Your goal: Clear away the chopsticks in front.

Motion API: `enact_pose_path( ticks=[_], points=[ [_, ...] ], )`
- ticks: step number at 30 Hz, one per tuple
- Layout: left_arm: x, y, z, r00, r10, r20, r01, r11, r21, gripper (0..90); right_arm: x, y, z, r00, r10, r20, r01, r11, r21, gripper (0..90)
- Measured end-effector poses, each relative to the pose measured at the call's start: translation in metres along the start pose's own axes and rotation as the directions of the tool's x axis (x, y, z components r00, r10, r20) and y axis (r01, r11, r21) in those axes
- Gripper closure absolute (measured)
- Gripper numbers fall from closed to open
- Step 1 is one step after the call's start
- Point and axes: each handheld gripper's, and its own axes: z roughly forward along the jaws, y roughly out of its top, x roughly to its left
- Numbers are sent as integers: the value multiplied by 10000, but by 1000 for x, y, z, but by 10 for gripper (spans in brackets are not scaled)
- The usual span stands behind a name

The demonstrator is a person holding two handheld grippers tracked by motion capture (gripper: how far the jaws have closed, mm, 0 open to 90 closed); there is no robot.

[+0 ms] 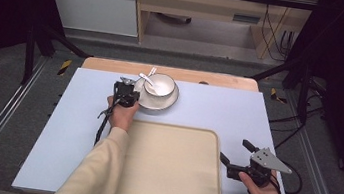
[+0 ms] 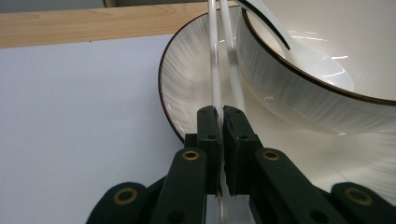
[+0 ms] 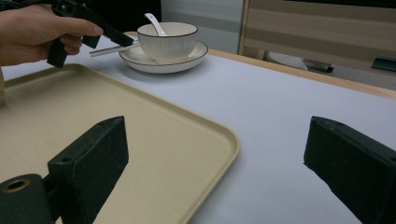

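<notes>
The left gripper (image 2: 219,114) is pinching a pair of white chopsticks (image 2: 215,79) near their near ends, its jaws drawn almost together with the two thin rods between the pads. The chopsticks are lying on the rim of the plate (image 2: 187,79), just beside the bowl (image 2: 299,88), at the far middle of the table (image 1: 209,107). Their long axis is running away from the gripper, over the plate's edge and past the left flank of the bowl, so the free ends are pointing toward the far side of the table, while in the right gripper view the chopsticks (image 3: 112,49) are reading as nearly level. Judged from their look, they are light, stiff and glossy, so they are likely to slip or scissor apart under a narrow pinch; the best hold seems to be across both rods together, a little in from the end, where they lie parallel. A spoon (image 2: 266,21) is resting inside the bowl. The bowl and plate are looking like glazed ceramic, breakable if knocked. The tray (image 1: 171,162) is lying bare near the person. The right gripper (image 1: 237,155) is hovering beside the tray's right edge, jaws standing wide and holding nothing.
</notes>
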Motion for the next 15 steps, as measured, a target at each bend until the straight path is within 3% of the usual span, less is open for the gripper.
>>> enact_pose_path(
  ticks=[6,9,12,14,15],
  points=[
    [6,1,-8,10000,19,6,-19,9999,-131,859,0,0,0,10000,-17,5,17,10000,-1,69],
    [14,0,-19,9999,-160,-49,159,9994,-319,859,0,0,0,10000,-5,-1,5,10000,9,70],
    [19,-1,-29,9999,-77,-86,73,9989,-461,860,1,0,1,10000,29,-23,-29,10000,0,70],
    [21,-1,-33,9998,-182,-78,178,9983,-557,860,1,1,0,10000,61,-31,-61,10000,-38,71],
    [25,-3,-42,9986,-535,-30,532,9960,-722,860,1,1,0,10000,63,-28,-63,10000,-44,71]
  ],
)
